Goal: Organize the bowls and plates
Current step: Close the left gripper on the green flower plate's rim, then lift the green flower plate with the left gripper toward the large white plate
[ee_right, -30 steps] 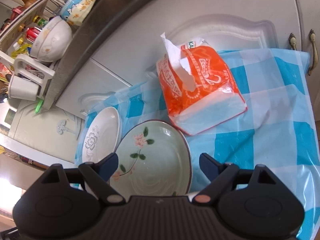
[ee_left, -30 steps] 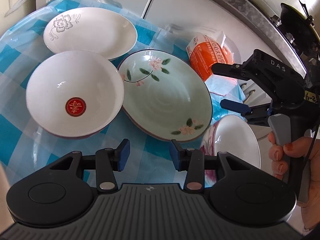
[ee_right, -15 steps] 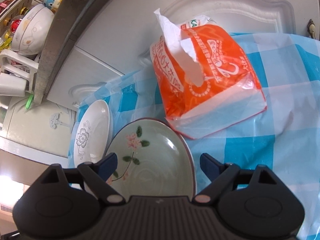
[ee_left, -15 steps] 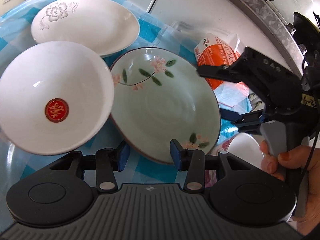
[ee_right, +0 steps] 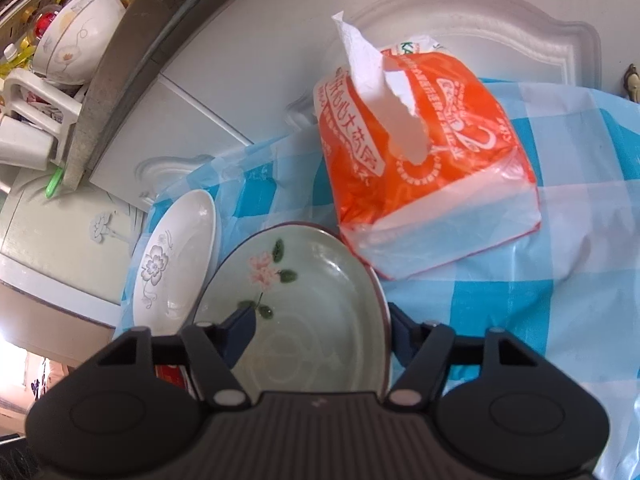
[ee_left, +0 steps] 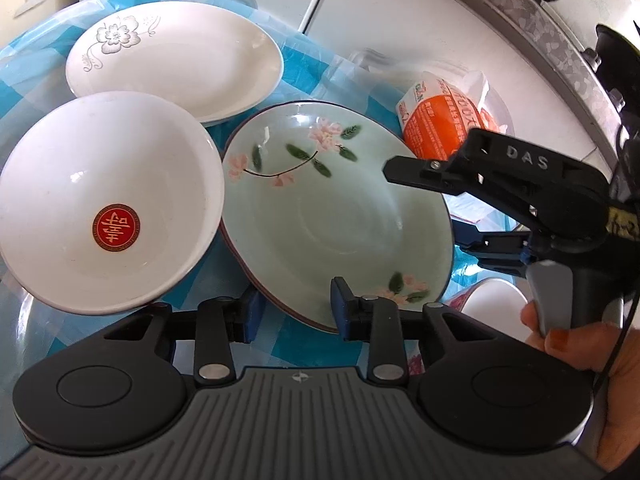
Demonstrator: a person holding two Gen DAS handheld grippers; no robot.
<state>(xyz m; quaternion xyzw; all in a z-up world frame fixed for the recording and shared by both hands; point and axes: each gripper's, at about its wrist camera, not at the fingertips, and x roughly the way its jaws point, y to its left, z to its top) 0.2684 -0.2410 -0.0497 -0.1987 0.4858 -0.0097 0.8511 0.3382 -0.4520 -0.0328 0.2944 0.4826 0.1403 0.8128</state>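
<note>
A pale green plate with pink flowers (ee_left: 336, 220) lies on the blue checked tablecloth (ee_left: 36, 68); it also shows in the right wrist view (ee_right: 304, 320). My left gripper (ee_left: 294, 316) is open, its fingers astride the plate's near rim. My right gripper (ee_right: 320, 328) is open, one finger over the plate and one outside its right rim; it shows in the left wrist view (ee_left: 424, 204). A white bowl with a red seal (ee_left: 108, 200) sits to the left. A white plate with a grey flower (ee_left: 176, 60) lies behind it.
An orange tissue pack (ee_right: 420, 152) stands just beyond the green plate. Another white bowl (ee_left: 492, 304) sits at the right under my right gripper. White cabinet doors (ee_right: 240, 80) stand behind the table. A dish rack with bowls (ee_right: 72, 40) is on the counter.
My right gripper has come down over the green plate's right rim. My left gripper has moved in, its fingers now astride the near rim.
</note>
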